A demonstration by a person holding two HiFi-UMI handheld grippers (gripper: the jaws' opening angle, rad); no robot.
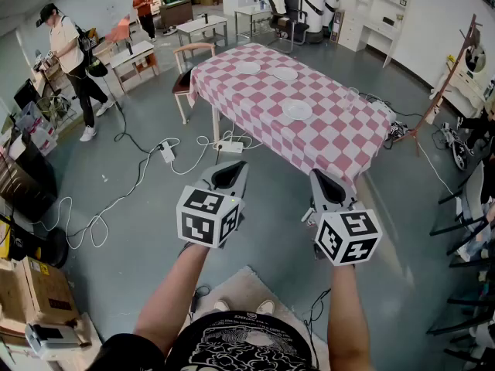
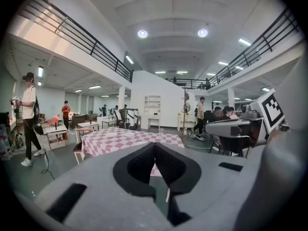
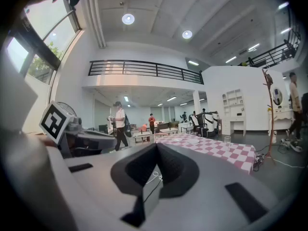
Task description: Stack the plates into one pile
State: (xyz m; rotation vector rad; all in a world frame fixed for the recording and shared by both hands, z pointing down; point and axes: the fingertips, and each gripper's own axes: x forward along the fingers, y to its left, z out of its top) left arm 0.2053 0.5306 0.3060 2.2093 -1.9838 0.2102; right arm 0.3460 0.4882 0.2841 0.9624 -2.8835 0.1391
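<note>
Three white plates lie apart on a table with a pink checked cloth [image 1: 332, 134]: one near the front [image 1: 297, 110] and two farther back [image 1: 248, 67] [image 1: 285, 73]. I stand on the floor well short of the table. My left gripper [image 1: 235, 167] and right gripper [image 1: 318, 177] are held side by side in front of me, both shut with nothing in them, pointing toward the table. In the left gripper view the shut left gripper [image 2: 155, 146] frames the distant table [image 2: 144, 141]. In the right gripper view the right gripper [image 3: 157, 146] is shut too, with the table [image 3: 219, 149] at right.
A wooden chair [image 1: 188, 72] stands at the table's left end. Cables and a power strip [image 1: 167, 153] lie on the floor between me and the table. A glass [image 1: 353, 96] stands near the table's right edge. Two people [image 1: 71, 60] [image 1: 144, 10] are at left; a coat rack [image 1: 452, 72] stands at right.
</note>
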